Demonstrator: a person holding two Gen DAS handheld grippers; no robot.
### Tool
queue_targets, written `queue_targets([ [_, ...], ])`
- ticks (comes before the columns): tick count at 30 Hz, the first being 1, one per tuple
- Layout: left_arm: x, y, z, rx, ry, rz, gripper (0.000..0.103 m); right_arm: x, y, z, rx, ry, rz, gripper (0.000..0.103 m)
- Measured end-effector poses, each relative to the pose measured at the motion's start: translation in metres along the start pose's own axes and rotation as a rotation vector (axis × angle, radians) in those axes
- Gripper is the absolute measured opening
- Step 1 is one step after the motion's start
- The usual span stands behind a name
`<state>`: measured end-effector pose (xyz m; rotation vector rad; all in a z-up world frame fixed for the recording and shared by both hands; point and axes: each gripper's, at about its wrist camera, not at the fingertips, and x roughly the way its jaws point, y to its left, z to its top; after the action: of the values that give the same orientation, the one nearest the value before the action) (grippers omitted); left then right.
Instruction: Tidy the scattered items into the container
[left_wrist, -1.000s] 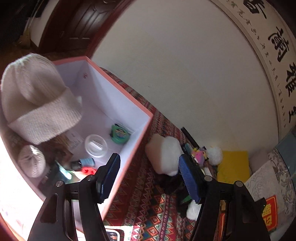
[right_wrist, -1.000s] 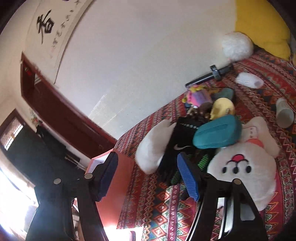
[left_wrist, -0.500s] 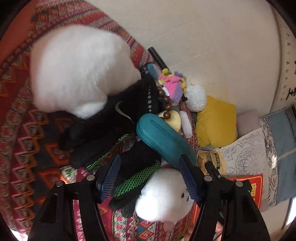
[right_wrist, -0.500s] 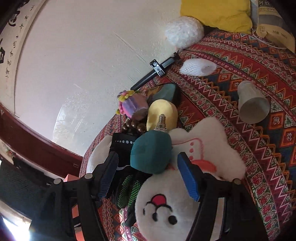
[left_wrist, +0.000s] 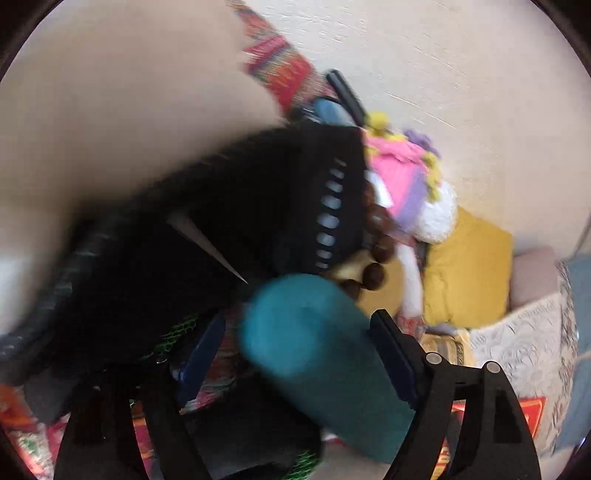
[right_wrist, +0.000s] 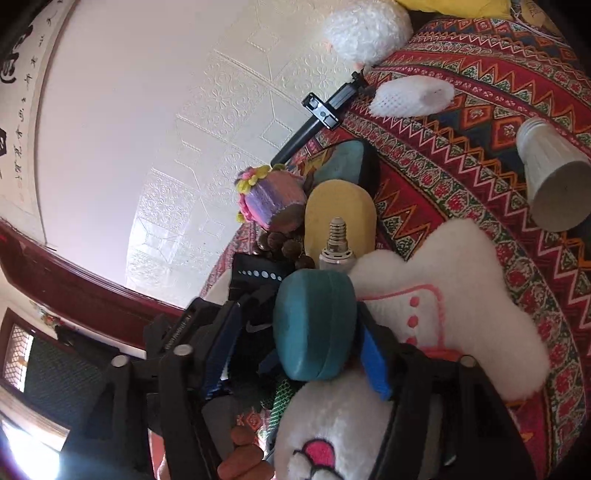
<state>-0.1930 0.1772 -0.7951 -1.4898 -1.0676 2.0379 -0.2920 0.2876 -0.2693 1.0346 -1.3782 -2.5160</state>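
Here both grippers tilt downward over the pile on the patterned bedspread (right_wrist: 480, 122). The left gripper (left_wrist: 295, 354) is opening, its jaws loosely straddling the teal case (left_wrist: 314, 332). The right gripper (right_wrist: 299, 347) is closing around the same teal case (right_wrist: 314, 328), which lies atop the white plush toy (right_wrist: 443, 295).

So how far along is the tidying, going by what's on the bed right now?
Done: nothing can be confirmed, since the container is out of view. In hand: the right hand-held gripper is closing around the teal case, its pads not clearly pressing; the left hand-held gripper is opening beside that case. Left: plenty, including the paper cup, knitted cupcake, yellow sponge, bulb and white plush.
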Motion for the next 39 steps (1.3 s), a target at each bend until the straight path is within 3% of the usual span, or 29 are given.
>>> queue_targets([
  [1,-0.002,0.001,-0.001,-0.009,-0.011,-0.009,0.076,0.003,0.000,0.000,0.000,0.010,-0.009,0.037],
  [3,-0.011,0.007,-0.003,-0.050,-0.037,-0.052,0.065,-0.001,-0.001,0.000,0.021,0.011,0.002,0.036],
  [7,-0.049,0.004,-0.006,-0.070,-0.099,-0.141,0.051,-0.015,0.001,0.003,0.063,0.008,0.109,0.036],
  [14,-0.163,-0.015,-0.027,-0.011,-0.236,-0.180,0.044,-0.038,0.036,-0.005,0.040,0.040,0.351,0.036],
  [18,-0.243,-0.006,-0.050,0.023,-0.330,-0.174,0.044,-0.048,0.073,-0.026,-0.009,0.092,0.477,0.035],
  [22,-0.326,0.016,-0.078,0.036,-0.445,-0.160,0.044,-0.050,0.124,-0.064,-0.090,0.155,0.560,0.035],
  [27,-0.446,0.075,-0.102,0.039,-0.620,-0.119,0.044,-0.047,0.204,-0.135,-0.263,0.231,0.621,0.036],
  [30,-0.507,0.105,-0.109,0.028,-0.771,-0.046,0.047,-0.035,0.258,-0.188,-0.393,0.278,0.649,0.036],
  [33,-0.533,0.132,-0.088,0.047,-0.876,0.073,0.063,-0.006,0.304,-0.231,-0.479,0.322,0.676,0.036],
  [34,-0.533,0.145,-0.074,0.036,-0.879,0.132,0.065,0.010,0.319,-0.242,-0.521,0.339,0.671,0.037],
  [35,-0.535,0.160,-0.062,-0.001,-0.872,0.185,0.065,0.029,0.332,-0.254,-0.592,0.359,0.624,0.051],
  [37,-0.543,0.198,-0.049,-0.106,-0.850,0.218,0.065,0.062,0.340,-0.272,-0.727,0.342,0.367,0.069],
  [38,-0.548,0.215,-0.047,-0.154,-0.845,0.210,0.065,0.067,0.333,-0.272,-0.748,0.314,0.292,0.069],
  [39,-0.553,0.228,-0.046,-0.187,-0.848,0.207,0.065,0.065,0.325,-0.269,-0.750,0.300,0.287,0.069],
])
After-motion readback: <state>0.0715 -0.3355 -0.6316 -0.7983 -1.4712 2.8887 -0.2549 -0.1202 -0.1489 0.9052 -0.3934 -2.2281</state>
